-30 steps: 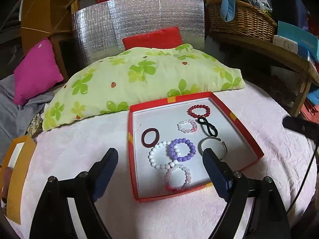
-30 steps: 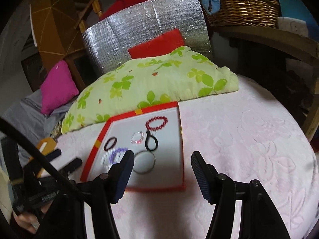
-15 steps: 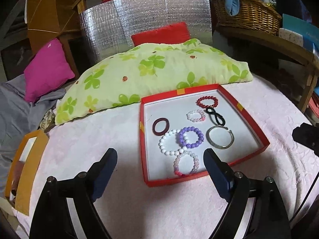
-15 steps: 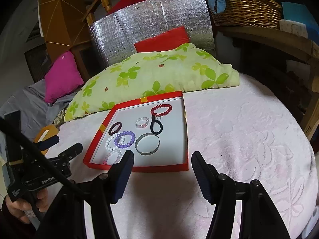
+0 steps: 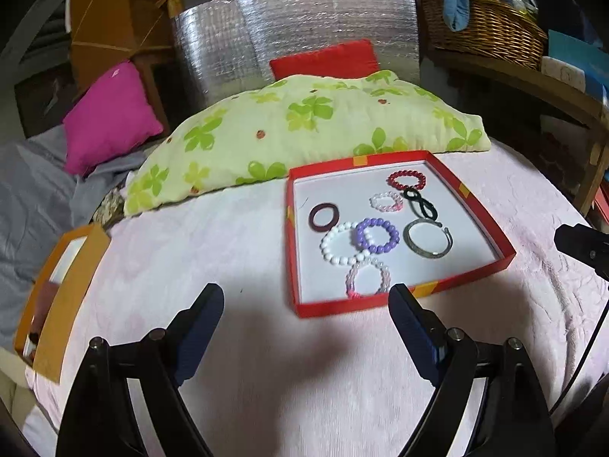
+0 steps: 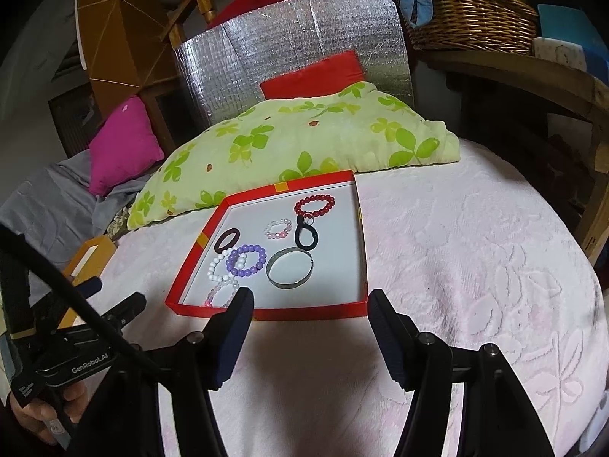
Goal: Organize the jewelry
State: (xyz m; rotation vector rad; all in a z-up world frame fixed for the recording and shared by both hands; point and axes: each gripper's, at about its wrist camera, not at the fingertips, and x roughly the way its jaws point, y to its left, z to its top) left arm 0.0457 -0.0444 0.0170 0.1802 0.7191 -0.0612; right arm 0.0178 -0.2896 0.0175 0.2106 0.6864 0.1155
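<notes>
Covering bed: pink blanket [image 5: 228,247] | floral pillow [image 5: 304,129] behind | wicker basket [image 5: 491,26] right

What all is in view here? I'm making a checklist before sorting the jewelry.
tray: 1, red with white floor, on the pink cover
beaded bracelets: 5; red at the far end, small pink-white, purple overlapping white, pale pink nearest
dark ring: 1, maroon, tray's left side
bangle: 1, silver, tray's right side
black loop: 1, between red bracelet and bangle
orange box: 1, left edge of the cover
pillow: 1, green floral, behind the tray
cushions: pink, red
foil panel: 1, silver, at the back
basket: 1, wicker, shelf at right
left gripper: open, empty
right gripper: open, empty
hand: holds the left gripper
</notes>
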